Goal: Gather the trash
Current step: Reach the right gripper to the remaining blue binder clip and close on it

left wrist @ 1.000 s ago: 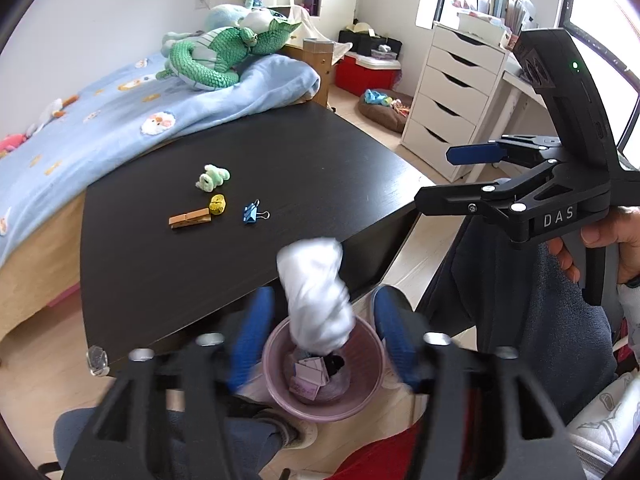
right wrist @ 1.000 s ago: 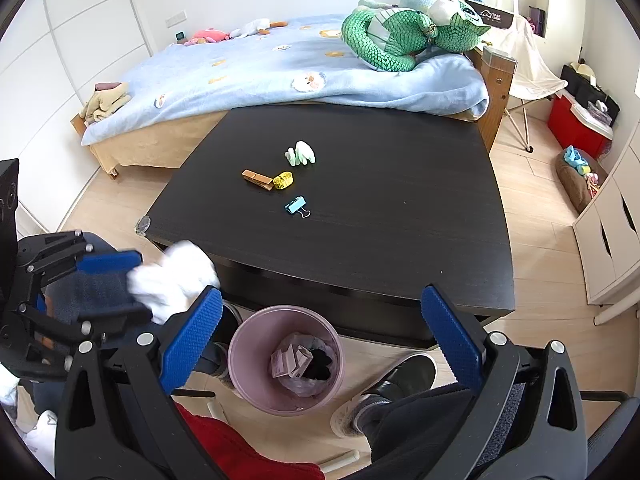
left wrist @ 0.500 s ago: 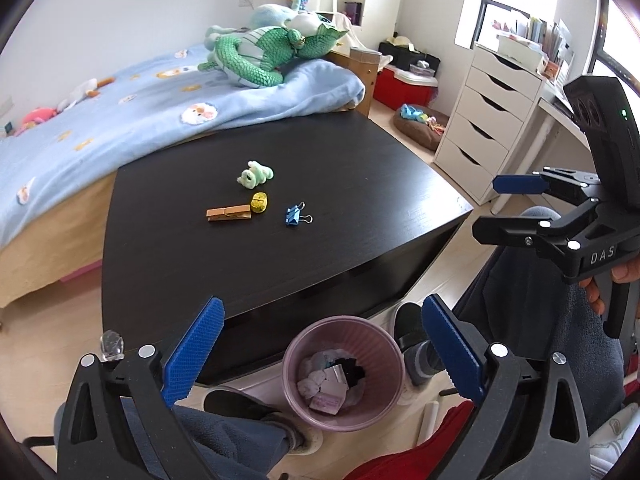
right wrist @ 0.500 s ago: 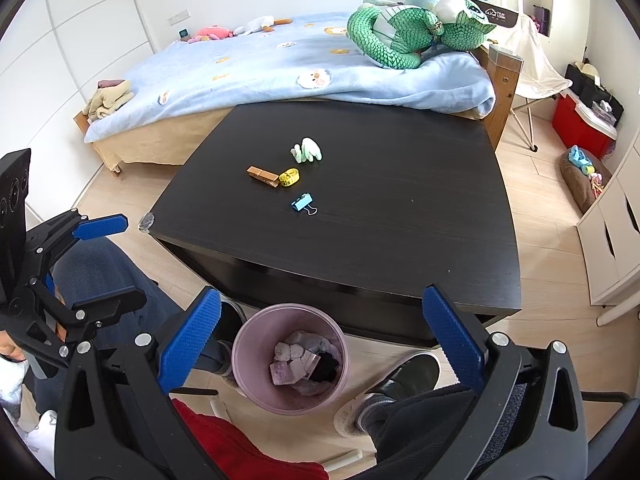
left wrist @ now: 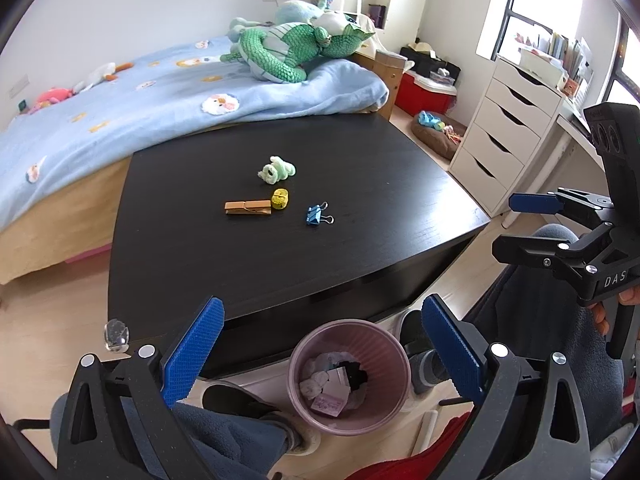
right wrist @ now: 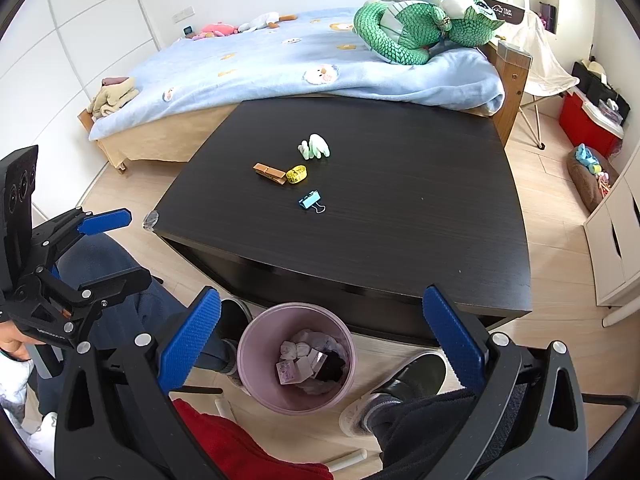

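Observation:
A pink waste bin [left wrist: 384, 412] stands on the floor in front of the black table [left wrist: 360, 152], holding crumpled white tissue [left wrist: 316, 384] and paper scraps. My left gripper [left wrist: 320, 320] hangs above the bin, open, with nothing between its blue pads. My right gripper [right wrist: 322, 300] is also open and empty over the bin [right wrist: 248, 360]. On the table lie a green-white crumpled wad [left wrist: 276, 171], a wooden clothespin [left wrist: 247, 208], a yellow tape measure [left wrist: 280, 199] and a blue binder clip [left wrist: 316, 215]. Each gripper shows in the other's view: left gripper [right wrist: 128, 246], right gripper [left wrist: 508, 224].
The person's legs and shoes [right wrist: 400, 384] flank the bin, with a red cloth [right wrist: 240, 440] near the front. A bed with a blue blanket [left wrist: 160, 100] and a green plush dragon [left wrist: 288, 52] lies behind the table. White drawers [left wrist: 508, 128] stand at the right.
The left gripper's jaws opened wide and the white tissue wad it held dropped into the bin. The left view swung so the table sits more central. The right gripper stayed put.

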